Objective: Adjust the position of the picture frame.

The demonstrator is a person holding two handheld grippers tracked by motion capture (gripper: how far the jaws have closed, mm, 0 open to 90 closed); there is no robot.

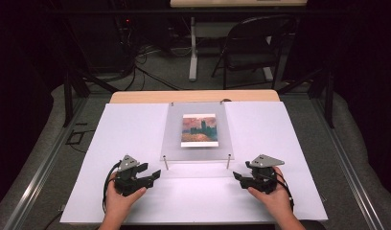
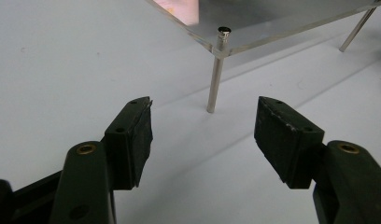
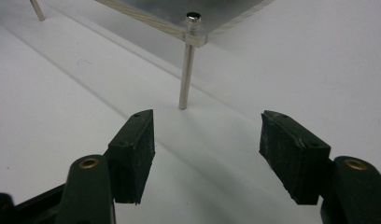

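Note:
A clear acrylic plate (image 1: 197, 143) stands on thin metal legs over the white board (image 1: 136, 129). Under it lies a small picture card (image 1: 199, 130) in orange and teal. My left gripper (image 1: 154, 176) rests on the board at the near left and points at the plate's near left leg (image 1: 166, 163). In the left gripper view that leg (image 2: 215, 77) stands just beyond my open left gripper (image 2: 203, 126), nothing between the jaws. My right gripper (image 1: 237, 177) mirrors it at the near right. In the right gripper view my right gripper (image 3: 207, 140) is open and empty before the near right leg (image 3: 187, 70).
The white board covers a wooden table (image 1: 193, 96). A folding chair (image 1: 253, 45), a table leg (image 1: 193, 48) and cables on the floor lie beyond it. Metal rails (image 1: 38, 177) run along both sides.

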